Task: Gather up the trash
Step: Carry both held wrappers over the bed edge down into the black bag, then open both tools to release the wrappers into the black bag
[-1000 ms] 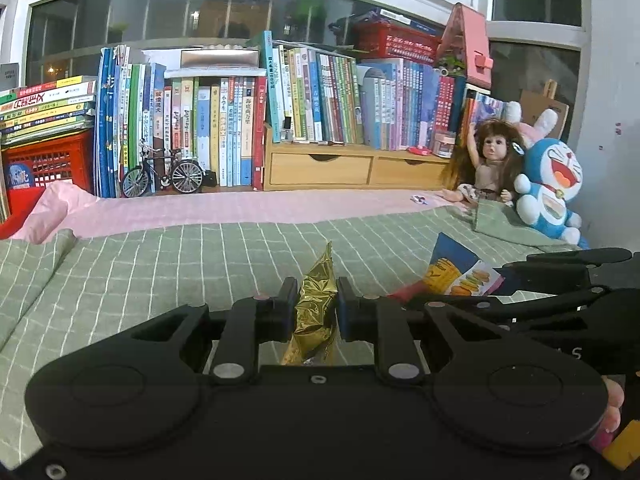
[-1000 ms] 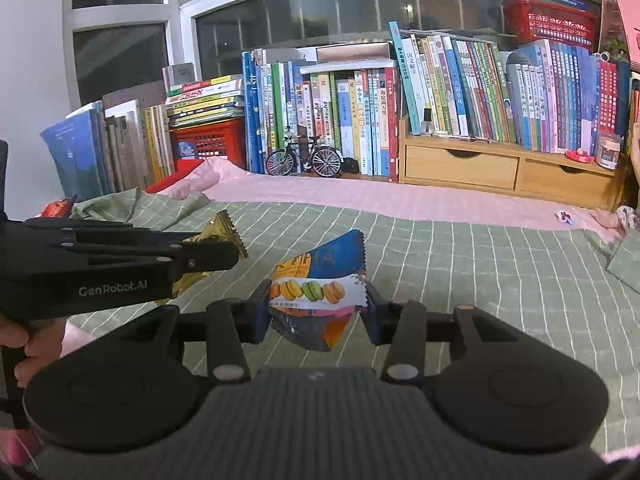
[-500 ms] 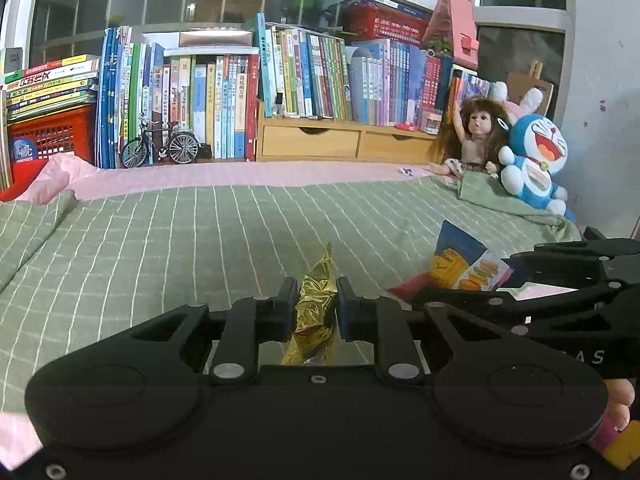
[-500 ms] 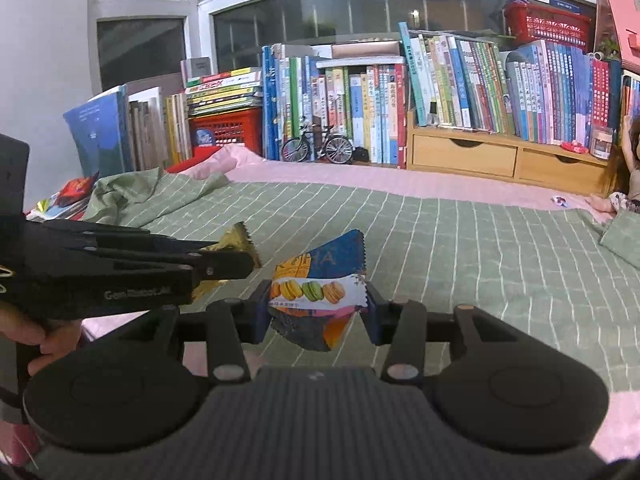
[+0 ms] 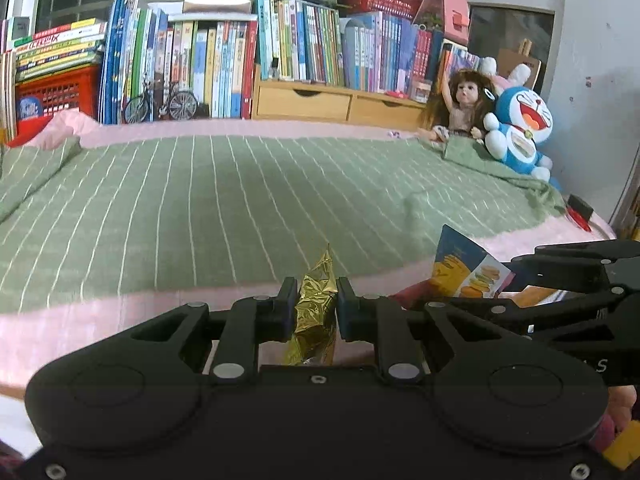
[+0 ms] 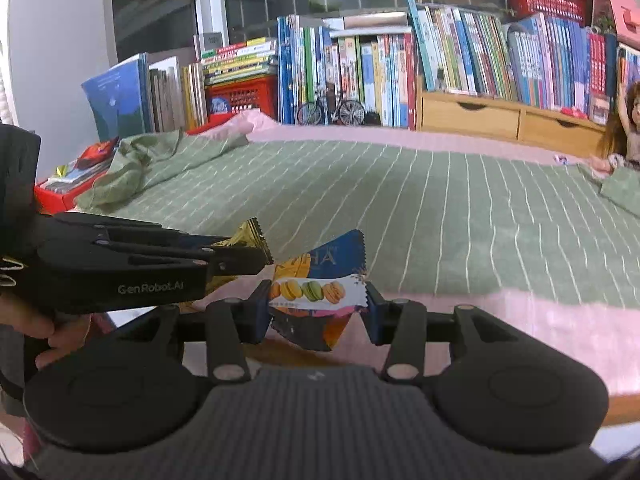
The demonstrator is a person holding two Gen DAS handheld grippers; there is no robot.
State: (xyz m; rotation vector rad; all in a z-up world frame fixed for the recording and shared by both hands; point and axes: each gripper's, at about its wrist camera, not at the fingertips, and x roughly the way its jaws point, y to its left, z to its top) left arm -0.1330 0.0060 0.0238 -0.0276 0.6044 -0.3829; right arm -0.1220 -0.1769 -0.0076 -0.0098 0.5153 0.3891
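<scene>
My left gripper [image 5: 313,309] is shut on a crumpled gold foil wrapper [image 5: 316,304], which sticks up between the pads. My right gripper [image 6: 316,309] is shut on a blue macaron snack wrapper [image 6: 318,290]. Both are held in the air just off the near edge of the bed, side by side. In the left wrist view the macaron wrapper [image 5: 466,270] shows at right, in the right gripper's black fingers [image 5: 568,276]. In the right wrist view the left gripper's fingers [image 6: 160,256] and the gold wrapper [image 6: 250,236] show at left.
A bed with a green checked blanket [image 5: 240,200] over a pink sheet [image 5: 120,320] lies ahead. Books [image 5: 280,48], a wooden drawer unit [image 5: 340,100] and a toy bicycle [image 5: 160,102] line its far side. A doll [image 5: 464,100] and blue plush toy [image 5: 520,128] sit at far right.
Both grippers have pulled back from the bed, still holding their wrappers; the blanket has receded and the pink front edge of the bed has come into view.
</scene>
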